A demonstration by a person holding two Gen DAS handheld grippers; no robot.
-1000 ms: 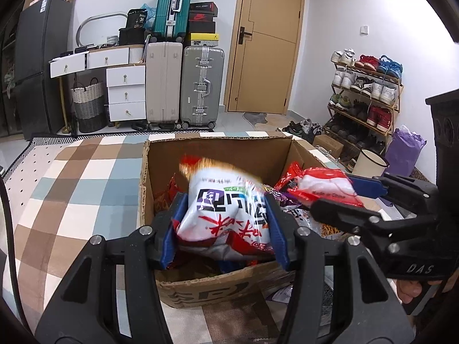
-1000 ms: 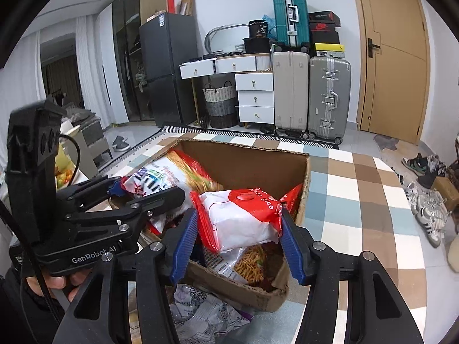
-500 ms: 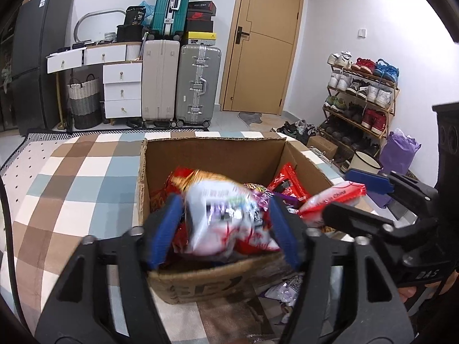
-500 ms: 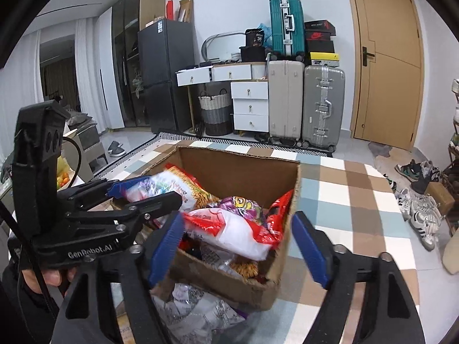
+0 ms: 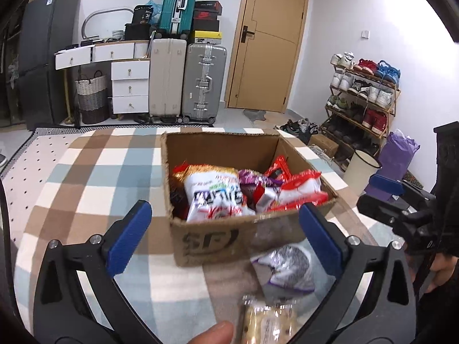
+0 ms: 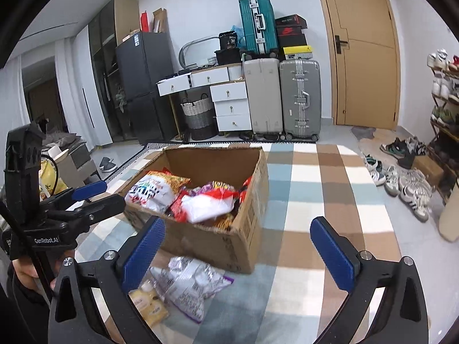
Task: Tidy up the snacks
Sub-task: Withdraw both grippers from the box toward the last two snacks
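- Your left gripper (image 5: 223,230) has just been opening and now stands wide apart with nothing between its blue pads (image 5: 127,238); it hangs over the checked rug (image 5: 94,189) in front of the cardboard box (image 5: 218,238).
- Your right gripper (image 6: 238,248) has likewise just been opening; its jaws are spread wide and empty, in front of the box's near corner.
- The cardboard box (image 6: 249,229) stands open-topped on the rug, brown, with a dark printed logo on its near wall, and is filled with snack bags.
- White snack bag (image 5: 213,192): puffy, with a gold-orange top seam, bold dark lettering and red marks lower down; it lies in the left part of the box, leaning toward the near wall.
- Red-and-white snack bag (image 5: 298,190): white body with red edges, lying in the right part of the box beside purple and red packets.
- Outside the box, on the rug just in front of it, lie a crumpled silver-and-purple bag (image 6: 189,283) and a yellow packet (image 6: 149,304).
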